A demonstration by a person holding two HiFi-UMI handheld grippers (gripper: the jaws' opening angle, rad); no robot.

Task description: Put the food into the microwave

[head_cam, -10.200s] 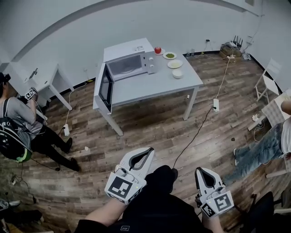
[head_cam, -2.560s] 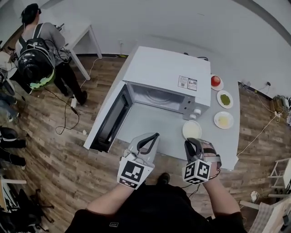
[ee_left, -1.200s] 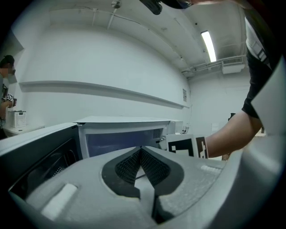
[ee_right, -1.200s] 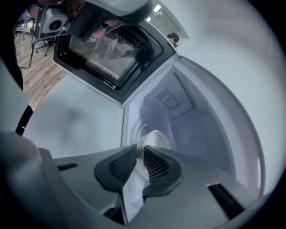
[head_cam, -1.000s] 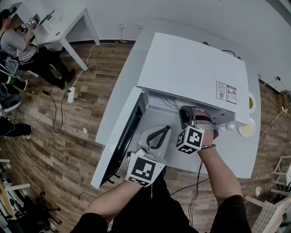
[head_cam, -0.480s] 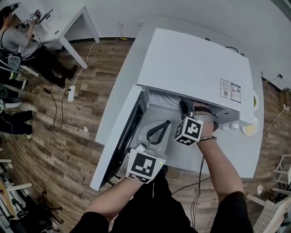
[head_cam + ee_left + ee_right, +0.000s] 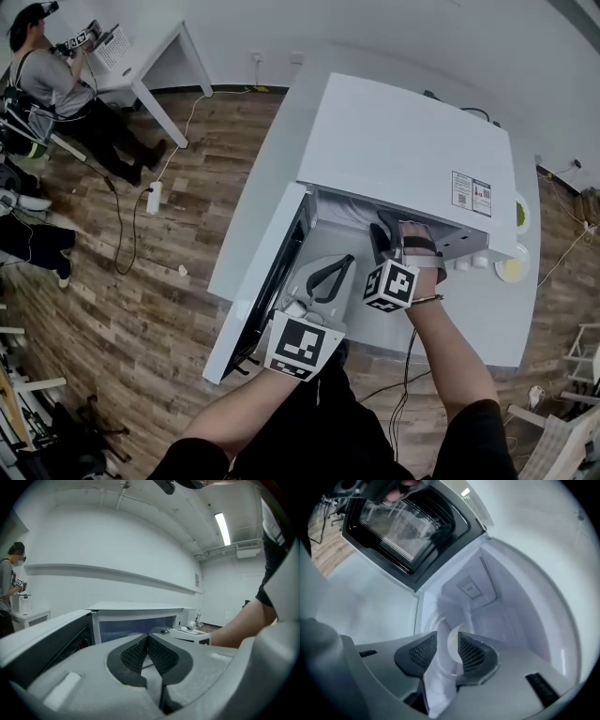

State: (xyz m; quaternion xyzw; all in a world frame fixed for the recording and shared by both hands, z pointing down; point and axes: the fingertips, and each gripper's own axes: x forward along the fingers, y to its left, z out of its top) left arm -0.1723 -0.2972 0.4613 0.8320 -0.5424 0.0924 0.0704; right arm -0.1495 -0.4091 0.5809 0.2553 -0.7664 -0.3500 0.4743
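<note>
The boxy white microwave oven [image 7: 403, 150] stands on the white counter [image 7: 258, 225] with its dark-lined door [image 7: 277, 281] swung wide to the left. The right gripper [image 7: 384, 225] reaches through the opening into the cavity, its marker cube just outside the front edge. In the right gripper view the pale cavity walls surround the right gripper [image 7: 449, 639], and the round white bowl of food [image 7: 445, 667] sits inside the oven between its jaws. Those jaws are opening, spread wide on either side of the bowl's rim. The pads appear to be clear of it, though the blurred close view makes that hard to confirm.

The left gripper [image 7: 347, 261] hovers over the counter in front of the open oven, beside the right wrist. The left gripper view shows the left gripper [image 7: 148, 638] with its jaws pressed together and nothing between them, pointing at the oven's open front.

Right of the oven lie a small plate of green food [image 7: 518, 214], partly hidden by the oven, and a small plate of yellowish food [image 7: 511, 269].
</note>
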